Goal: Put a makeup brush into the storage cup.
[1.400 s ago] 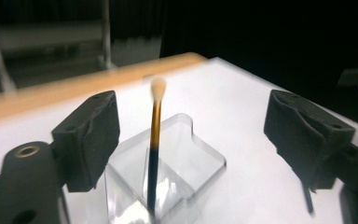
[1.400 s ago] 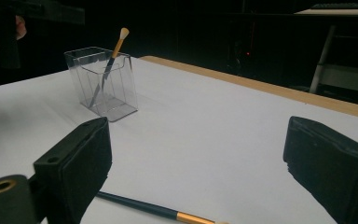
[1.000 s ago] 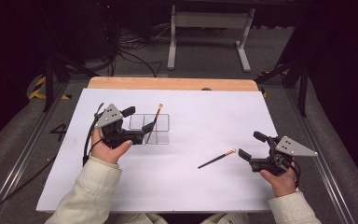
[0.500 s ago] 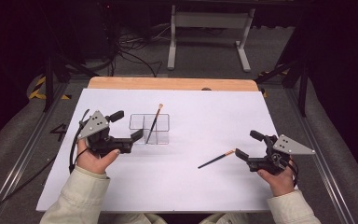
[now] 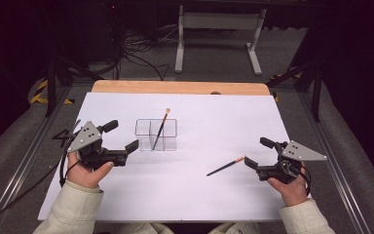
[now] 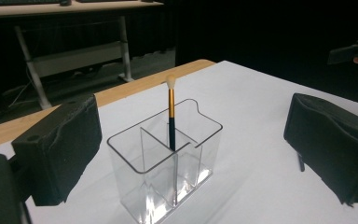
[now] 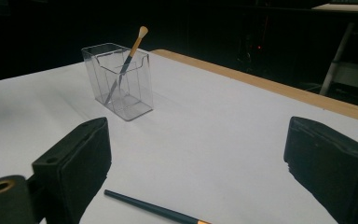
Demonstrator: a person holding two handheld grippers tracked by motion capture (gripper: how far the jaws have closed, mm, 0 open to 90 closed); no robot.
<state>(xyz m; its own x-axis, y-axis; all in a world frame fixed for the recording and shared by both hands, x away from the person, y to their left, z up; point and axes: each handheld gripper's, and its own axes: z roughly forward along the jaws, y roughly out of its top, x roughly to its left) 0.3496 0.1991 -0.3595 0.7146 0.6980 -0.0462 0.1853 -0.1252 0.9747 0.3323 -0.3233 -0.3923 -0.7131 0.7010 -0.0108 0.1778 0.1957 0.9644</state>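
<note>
High view: left tool (image 5: 133, 146) drawn back from holder (image 5: 156, 134), released; brush (image 5: 161, 128) left standing inside. Second brush (image 5: 225, 166) lies before right tool (image 5: 251, 163), released; pickup judged next.

The high view looks forward and down over the white-covered table (image 5: 185, 195). Both gripper views sit low, sharing the clear plastic two-compartment holder (image 6: 165, 163).

No readable text, label, brand, number or sign anywhere on counter, holder, brushes or grippers.
</note>
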